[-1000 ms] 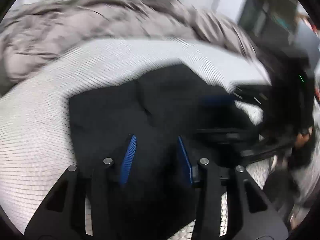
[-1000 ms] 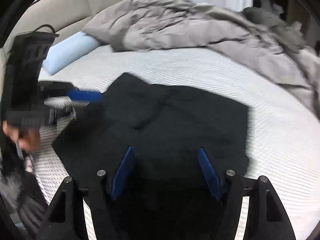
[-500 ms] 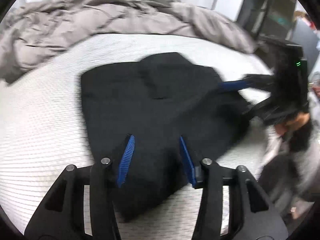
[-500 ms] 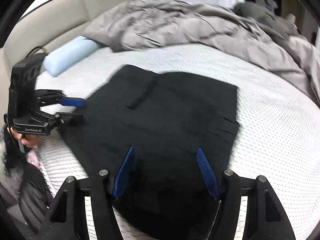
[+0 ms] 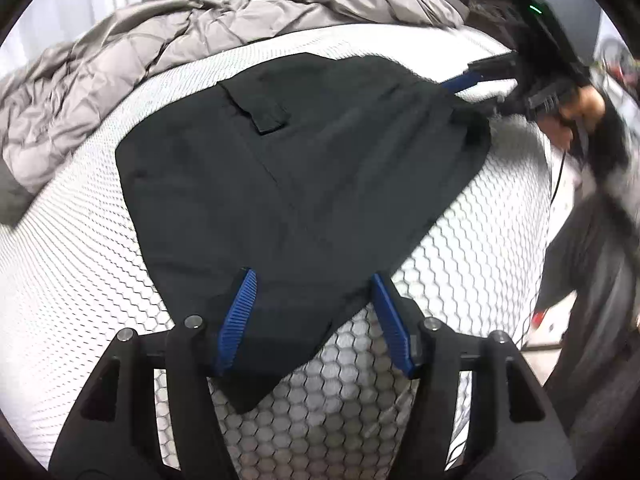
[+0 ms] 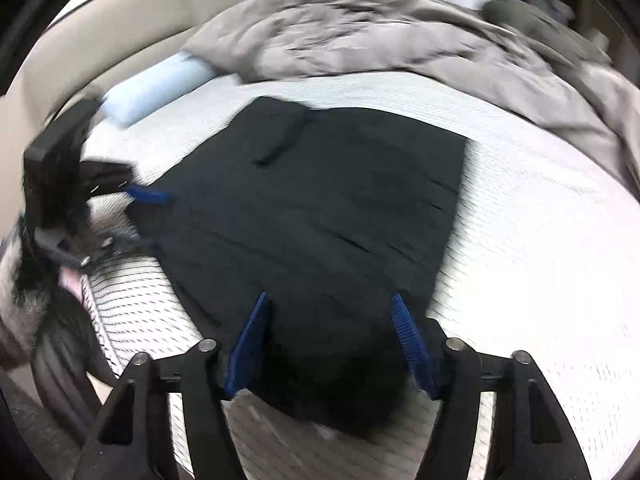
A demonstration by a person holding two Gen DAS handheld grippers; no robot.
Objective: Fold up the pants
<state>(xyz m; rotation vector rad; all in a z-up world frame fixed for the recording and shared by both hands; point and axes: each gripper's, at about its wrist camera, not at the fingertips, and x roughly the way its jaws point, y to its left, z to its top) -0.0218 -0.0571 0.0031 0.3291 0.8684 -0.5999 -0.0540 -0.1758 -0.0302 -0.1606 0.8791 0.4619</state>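
Black pants [image 5: 296, 184] lie folded flat on the white patterned mattress [image 5: 72, 264], with a cargo pocket flap on top. My left gripper [image 5: 312, 292] is open, its blue-padded jaws straddling the near corner of the pants without pinching it. My right gripper [image 6: 330, 320] is open over the opposite near edge of the pants [image 6: 320, 216]. The right gripper also shows in the left wrist view [image 5: 480, 84] at the far right corner. The left gripper shows in the right wrist view [image 6: 132, 216] at the left edge.
A rumpled grey duvet [image 5: 168, 40] is piled along the far side of the bed [image 6: 400, 40]. A light blue pillow [image 6: 156, 86] lies by the beige headboard [image 6: 120, 32]. The mattress edge drops off at right, with dark clothing and a cable [image 5: 556, 184] there.
Both grippers have pulled back toward the near edges of the pants. The pants now lie flatter and more spread on the mattress. Both stay open.
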